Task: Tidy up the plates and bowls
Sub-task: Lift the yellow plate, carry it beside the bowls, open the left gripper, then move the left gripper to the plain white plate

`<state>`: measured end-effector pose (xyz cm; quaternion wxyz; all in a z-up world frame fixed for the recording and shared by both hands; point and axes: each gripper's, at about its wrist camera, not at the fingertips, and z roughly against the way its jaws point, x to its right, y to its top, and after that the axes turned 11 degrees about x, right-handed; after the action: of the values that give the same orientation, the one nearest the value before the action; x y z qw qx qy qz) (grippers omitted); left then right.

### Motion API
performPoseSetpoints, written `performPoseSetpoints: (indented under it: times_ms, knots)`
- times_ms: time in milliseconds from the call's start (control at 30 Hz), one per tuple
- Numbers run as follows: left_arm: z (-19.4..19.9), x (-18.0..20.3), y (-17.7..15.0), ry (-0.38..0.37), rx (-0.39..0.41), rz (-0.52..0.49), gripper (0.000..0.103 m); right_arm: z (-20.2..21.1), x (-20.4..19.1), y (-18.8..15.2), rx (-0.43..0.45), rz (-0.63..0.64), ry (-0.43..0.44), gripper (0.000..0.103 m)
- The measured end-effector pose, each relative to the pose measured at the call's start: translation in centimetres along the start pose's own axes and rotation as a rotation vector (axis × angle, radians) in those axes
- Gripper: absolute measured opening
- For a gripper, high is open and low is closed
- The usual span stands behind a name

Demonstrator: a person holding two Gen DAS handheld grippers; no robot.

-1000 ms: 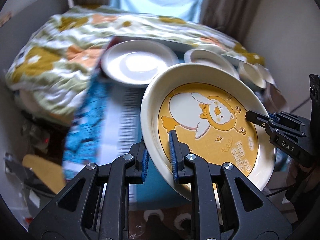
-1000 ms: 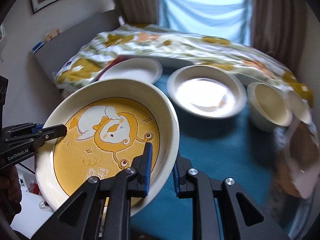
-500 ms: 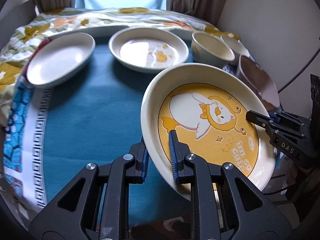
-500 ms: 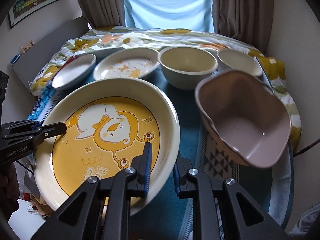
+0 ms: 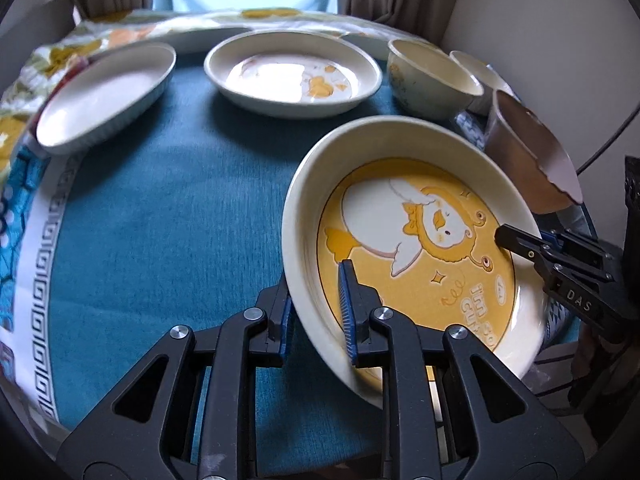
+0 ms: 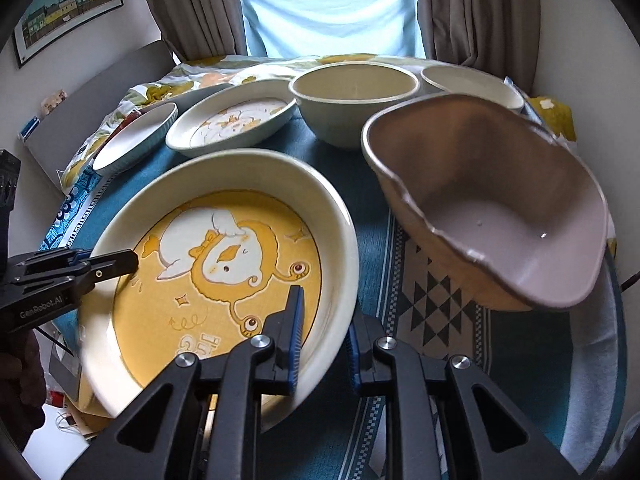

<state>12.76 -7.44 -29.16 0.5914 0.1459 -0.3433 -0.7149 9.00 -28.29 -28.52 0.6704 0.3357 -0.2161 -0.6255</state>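
A cream plate with a yellow duck picture (image 5: 416, 240) (image 6: 224, 256) hangs in the air above the teal cloth, held from both sides. My left gripper (image 5: 316, 312) is shut on its left rim. My right gripper (image 6: 324, 340) is shut on its right rim; it also shows at the right of the left wrist view (image 5: 532, 248). Behind stand a white oval dish (image 5: 104, 92), a duck-print plate (image 5: 292, 72) (image 6: 232, 120), a cream bowl (image 5: 428, 76) (image 6: 352, 100), a second cream bowl (image 6: 472, 84) and a brown bowl (image 6: 500, 200).
A teal cloth (image 5: 160, 216) covers the table, with a patterned border at the left (image 5: 24, 216). A flowered quilt (image 6: 192, 76) lies behind the dishes. Curtains and a window stand at the back. A wall is close on the right.
Both grippers have carried the duck plate to the right along the table. The brown bowl and cream bowls have come closer in view.
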Motion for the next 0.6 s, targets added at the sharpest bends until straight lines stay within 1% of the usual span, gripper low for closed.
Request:
performPoseSetpoints:
  times_ms: [33, 133, 267, 400, 500, 600]
  knots:
    - [0.0, 0.0, -0.1, -0.003, 0.002, 0.007, 0.018, 0.1, 0.0, 0.0, 0.004, -0.003, 0.0, 0.018]
    - [0.0, 0.4, 0.0, 0.023, 0.001, -0.026, 0.022, 0.1, 0.0, 0.0, 0.003, 0.003, -0.009, 0.018]
    - [0.2, 0.6, 0.1, 0.054, 0.003, -0.062, 0.023, 0.2, 0.3, 0.2, -0.002, -0.01, -0.015, 0.018]
    - [1.1, -0.1, 0.4, 0.103, 0.018, -0.054, 0.023, 0.7, 0.8, 0.4, 0.01, -0.032, -0.019, 0.018]
    - [2.6, -0.6, 0.9, 0.1, 0.017, -0.031, 0.025, 2.1, 0.9, 0.5, 0.024, -0.043, -0.043, 0.018]
    - [4.8, -0.2, 1.7, 0.109, 0.032, -0.037, 0.025, 4.9, 1.1, 1.1, 0.062, -0.057, -0.056, 0.018]
